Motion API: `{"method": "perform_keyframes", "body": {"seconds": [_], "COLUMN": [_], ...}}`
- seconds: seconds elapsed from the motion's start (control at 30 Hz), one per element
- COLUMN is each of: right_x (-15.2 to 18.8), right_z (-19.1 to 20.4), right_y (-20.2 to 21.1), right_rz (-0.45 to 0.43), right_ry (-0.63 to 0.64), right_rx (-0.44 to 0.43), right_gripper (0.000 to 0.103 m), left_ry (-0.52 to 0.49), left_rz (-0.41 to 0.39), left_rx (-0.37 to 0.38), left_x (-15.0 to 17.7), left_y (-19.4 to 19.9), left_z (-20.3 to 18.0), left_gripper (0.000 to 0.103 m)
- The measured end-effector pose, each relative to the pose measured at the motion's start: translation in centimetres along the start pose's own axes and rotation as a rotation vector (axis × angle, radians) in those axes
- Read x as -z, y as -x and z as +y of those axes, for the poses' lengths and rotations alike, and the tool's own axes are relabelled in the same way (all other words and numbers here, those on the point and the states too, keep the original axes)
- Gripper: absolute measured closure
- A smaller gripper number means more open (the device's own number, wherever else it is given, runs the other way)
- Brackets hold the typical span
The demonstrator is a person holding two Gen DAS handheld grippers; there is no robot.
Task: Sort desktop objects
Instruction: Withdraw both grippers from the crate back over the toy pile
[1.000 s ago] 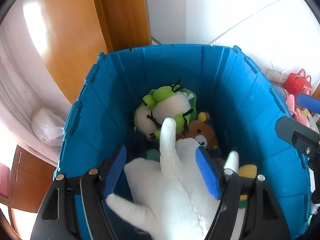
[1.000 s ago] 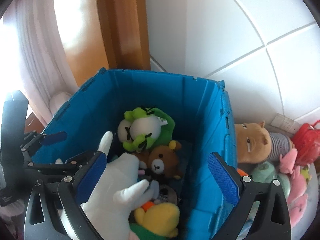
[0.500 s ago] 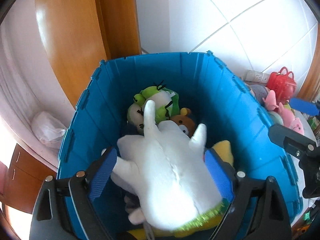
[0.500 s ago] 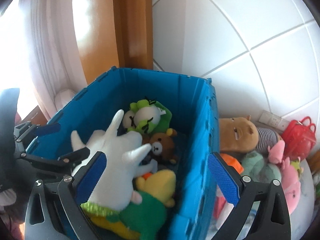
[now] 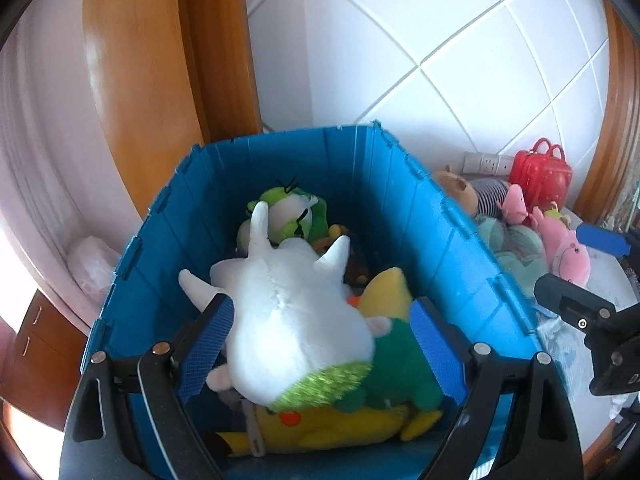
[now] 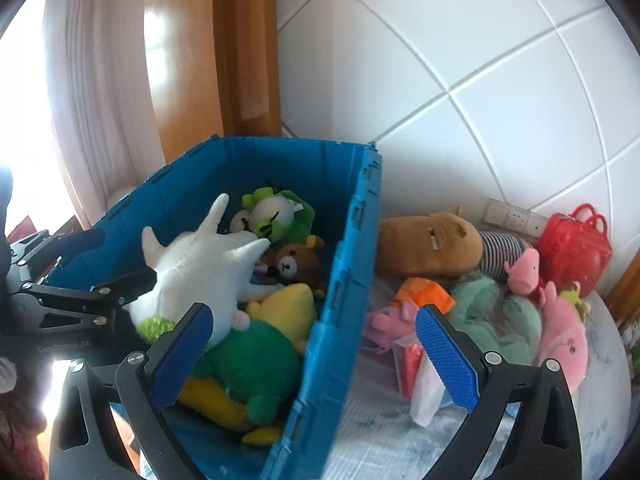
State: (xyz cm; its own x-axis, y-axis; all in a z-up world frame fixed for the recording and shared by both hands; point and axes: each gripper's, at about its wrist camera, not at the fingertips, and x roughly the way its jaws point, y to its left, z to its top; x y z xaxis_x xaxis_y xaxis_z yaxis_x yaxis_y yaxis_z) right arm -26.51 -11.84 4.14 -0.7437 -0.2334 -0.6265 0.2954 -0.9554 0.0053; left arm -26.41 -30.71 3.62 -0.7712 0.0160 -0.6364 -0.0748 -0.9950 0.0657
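Observation:
A white plush glove lies on top of the toys inside the blue crate; it also shows in the right wrist view in the crate. My left gripper is open above the crate, its pads apart on either side of the glove without gripping it. Under the glove lie a yellow and green plush, a green frog plush and a brown bear. My right gripper is open and empty, straddling the crate's right wall.
On the table right of the crate lie a brown capybara plush, pink plush toys, a teal plush, an orange toy and a red toy bag. A tiled wall stands behind, with a wooden frame at the left.
My left gripper opened and let go of the white glove, which now rests on the toys in the crate. Both grippers pulled back and up, away from the crate.

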Motion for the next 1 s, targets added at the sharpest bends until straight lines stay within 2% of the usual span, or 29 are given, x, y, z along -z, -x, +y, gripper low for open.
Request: {"method": "perform_keyframes", "body": {"seconds": [0.1,0.2,0.33,0.63,0.8,1.0], "right_x": [1.9,3.9,6.5,12.4,14.5,15.9], "right_z": [-2.4,-5.4,-10.1,-20.8,-25.3,-30.2], "right_y": [1.5,2.8,4.8,9.1,10.6,11.1], "right_rz": [-0.025,-0.026,-0.019,0.004,0.022,0.035], "right_ry": [-0.007,-0.033,-0.063,-0.102,-0.127,-0.194], "right_rx": [0.021,0.028,0.043,0.077,0.092,0.121], "right_gripper": [0.001,0.001,0.000,0.000,0.000,0.000], "left_ry": [-0.009,-0.019,-0.021,-0.020,-0.032,-0.056], "left_rz": [-0.060,-0.082,-0.069,-0.027,0.025,0.051], "left_rx": [-0.051,-0.033,0.010,0.057,0.077,0.098], "left_x": [0.9,1.6,2.3,4.2,4.8,4.6], "left_y": [1.8,3.0,3.4,3.2,2.2,0.8], "left_z": [-2.7,-6.1,-11.2,-23.4,-28.5,-31.6], "left_gripper": [0.013,0.013,0.013,0.013,0.013,0.013]}}
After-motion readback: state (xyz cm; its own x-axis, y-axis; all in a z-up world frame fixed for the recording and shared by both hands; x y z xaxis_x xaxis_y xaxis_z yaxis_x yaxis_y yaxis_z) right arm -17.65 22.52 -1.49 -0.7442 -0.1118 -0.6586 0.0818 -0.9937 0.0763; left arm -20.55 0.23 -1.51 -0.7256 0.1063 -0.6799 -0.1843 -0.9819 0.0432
